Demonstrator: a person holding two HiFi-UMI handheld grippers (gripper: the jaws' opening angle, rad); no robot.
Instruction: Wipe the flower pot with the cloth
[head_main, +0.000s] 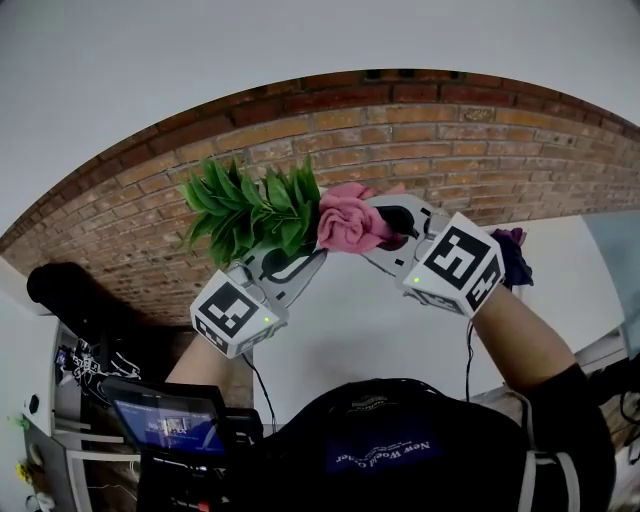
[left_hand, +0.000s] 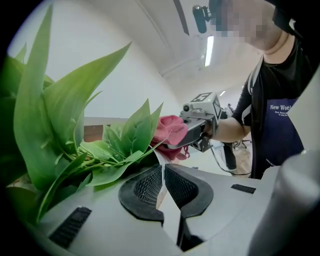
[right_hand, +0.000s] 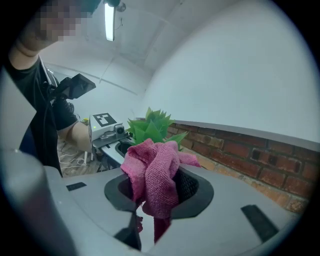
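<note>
leaves (head_main: 250, 210) crowding cloth (head_main: 350, 225), brick wall (head_main: 450, 150) behind

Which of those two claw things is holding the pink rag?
The right gripper: pink cloth bunched between its jaws. The left gripper clamps the leafy plant instead.

Grey left hand-held gripper (head_main: 303, 260), grey right hand-held gripper (head_main: 386, 236), black T-shirt (left_hand: 280, 135)

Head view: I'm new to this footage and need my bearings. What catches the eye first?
A bunched pink cloth sits mid-picture, clamped in the right gripper. Just to its left, a green leafy plant is held up by the left gripper, whose jaws are closed on a thin pale edge at the plant's base. Red brickwork arcs behind both.
</note>
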